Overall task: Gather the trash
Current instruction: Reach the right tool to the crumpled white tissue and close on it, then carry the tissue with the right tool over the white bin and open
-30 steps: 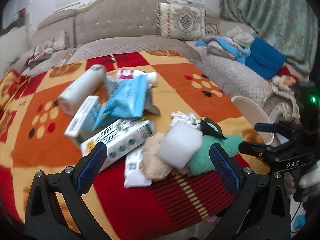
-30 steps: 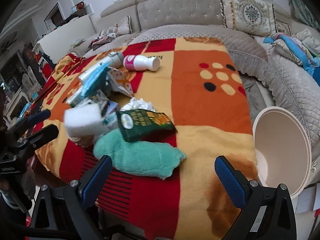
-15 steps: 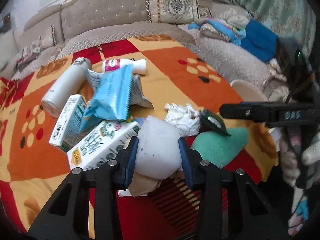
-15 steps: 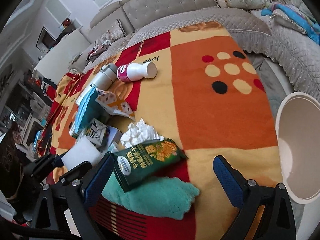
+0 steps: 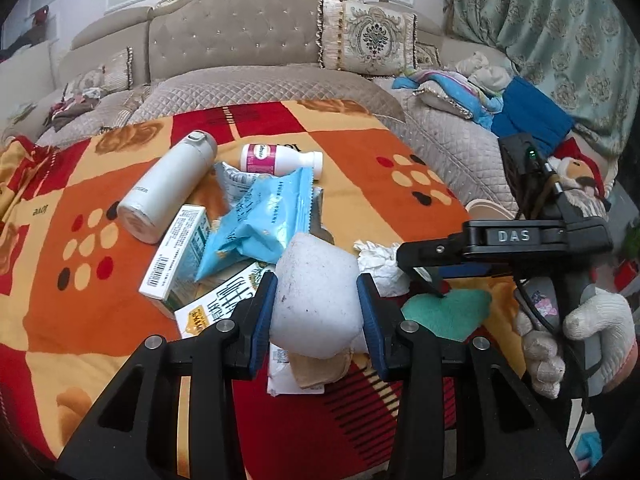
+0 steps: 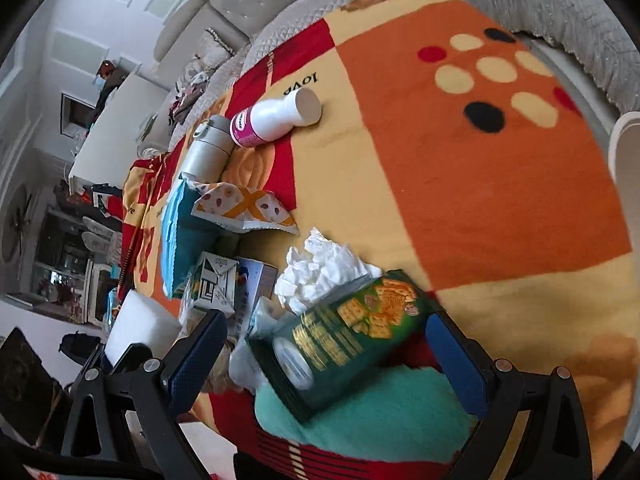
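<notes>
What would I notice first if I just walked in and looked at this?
A heap of trash on the bright orange and red blanket: a blue wrapper, boxes, a white flask. In front, the left gripper squeezes a white foam block, while the right gripper stands open around a green cracker packet.

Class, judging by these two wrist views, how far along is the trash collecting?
Done: nothing visibly binned. In hand: the left gripper is clamped on the white foam block; the right gripper's open fingers straddle the green cracker packet. Left: crumpled tissue, blue wrapper, cartons.
</notes>
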Demonstrator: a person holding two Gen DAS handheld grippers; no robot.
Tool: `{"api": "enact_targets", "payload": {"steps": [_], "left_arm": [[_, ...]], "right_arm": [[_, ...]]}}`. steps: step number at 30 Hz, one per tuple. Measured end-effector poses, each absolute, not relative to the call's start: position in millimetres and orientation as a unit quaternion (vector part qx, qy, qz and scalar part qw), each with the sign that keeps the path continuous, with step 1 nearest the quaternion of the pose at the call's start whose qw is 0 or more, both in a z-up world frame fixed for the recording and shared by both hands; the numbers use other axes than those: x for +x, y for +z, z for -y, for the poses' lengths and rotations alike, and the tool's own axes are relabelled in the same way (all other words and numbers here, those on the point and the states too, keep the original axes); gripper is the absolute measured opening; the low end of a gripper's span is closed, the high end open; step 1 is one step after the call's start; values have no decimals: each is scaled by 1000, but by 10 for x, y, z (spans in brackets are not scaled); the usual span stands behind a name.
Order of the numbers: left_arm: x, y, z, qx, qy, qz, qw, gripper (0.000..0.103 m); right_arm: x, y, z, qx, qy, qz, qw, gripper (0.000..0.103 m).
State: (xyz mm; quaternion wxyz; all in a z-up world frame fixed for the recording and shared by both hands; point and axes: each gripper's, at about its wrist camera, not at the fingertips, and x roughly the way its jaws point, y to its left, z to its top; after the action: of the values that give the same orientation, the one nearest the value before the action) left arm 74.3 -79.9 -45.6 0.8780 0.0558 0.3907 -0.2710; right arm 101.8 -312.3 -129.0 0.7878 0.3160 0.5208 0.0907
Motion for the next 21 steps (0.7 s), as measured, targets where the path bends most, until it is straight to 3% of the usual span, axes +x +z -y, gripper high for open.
{"api": "enact_targets", "payload": {"steps": [6,21], "left_arm": [[731,-415,760,51,-269,-384,882,38],[753,-487,552,44,-244,-392,886,38]], "right_arm": [[1056,-1410,3131,308,89,-547,773,91],[963,-869,2880,153,88,-510,842,91]]}}
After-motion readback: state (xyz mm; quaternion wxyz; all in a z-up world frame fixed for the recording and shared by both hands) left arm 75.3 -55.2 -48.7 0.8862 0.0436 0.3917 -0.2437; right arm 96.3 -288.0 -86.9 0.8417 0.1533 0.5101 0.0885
